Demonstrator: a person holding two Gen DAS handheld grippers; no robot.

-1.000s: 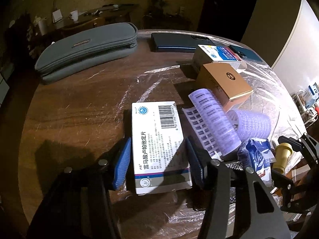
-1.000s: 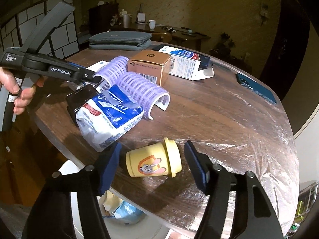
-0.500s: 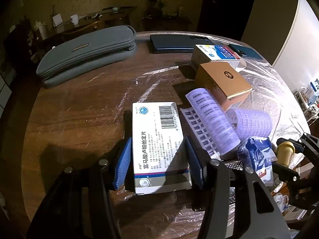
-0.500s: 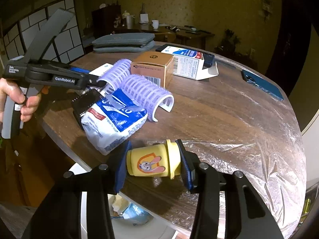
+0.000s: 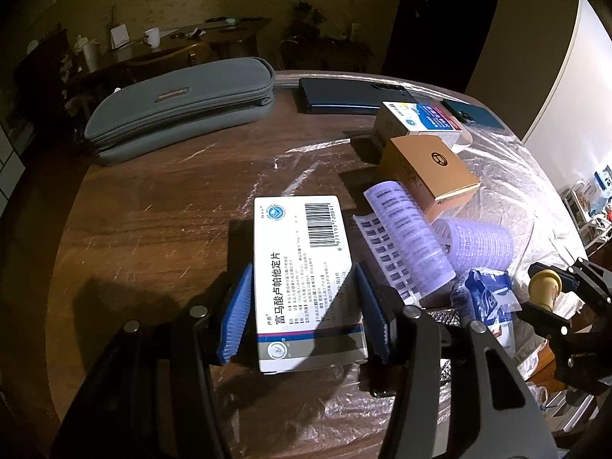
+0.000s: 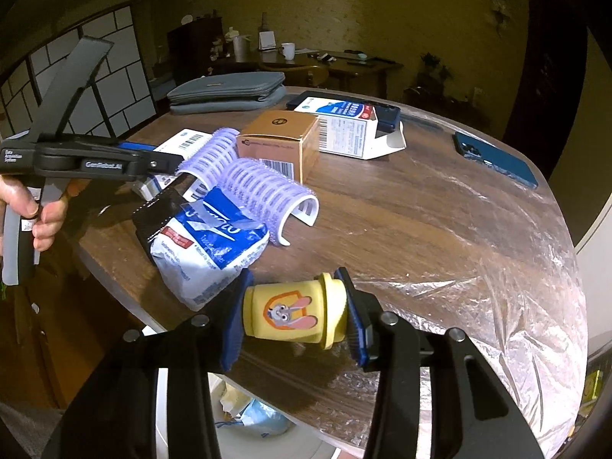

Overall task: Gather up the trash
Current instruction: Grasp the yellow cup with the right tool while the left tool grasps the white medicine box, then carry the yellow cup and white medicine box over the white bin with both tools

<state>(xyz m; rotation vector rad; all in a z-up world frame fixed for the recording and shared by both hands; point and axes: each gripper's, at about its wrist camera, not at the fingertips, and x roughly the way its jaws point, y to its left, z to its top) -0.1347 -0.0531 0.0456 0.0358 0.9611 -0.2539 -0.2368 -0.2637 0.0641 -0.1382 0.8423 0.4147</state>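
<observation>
While the right wrist view shows the right gripper (image 6: 294,315) end-on, its two blue pads pinching a small yellow cup (image 6: 292,311) that lies on its side with the rim against one pad and the base against the other, the left wrist view catches that same cup (image 5: 545,287) only as a pale shape at the table's right edge, half hidden by the black jaws. The cup hangs at the near edge of the table (image 6: 420,229), over a white bin (image 6: 244,420) with scraps in it, which the left view does not show. The left gripper (image 5: 302,313) has its jaws part-way closed, one blue pad on each long side of a white medicine box (image 5: 302,267); the pads look to be touching the box, which lies flat near the table's near edge. From the right view only the box's barcode end shows behind the left gripper's black arm, and a hand (image 6: 34,214) grips the handle. Beside the box lie two purple rollers (image 5: 413,237), a blue and white pack (image 6: 214,244), a brown carton (image 5: 428,168) and a white and blue carton (image 5: 417,122), mid-table. A grey pouch (image 5: 179,107) and a dark tablet (image 5: 344,95) lie at the far edge, a blue phone (image 6: 497,160) at the right edge. Clear film covers the wood. Beyond stands a dim room with a desk and mug (image 6: 287,49).
</observation>
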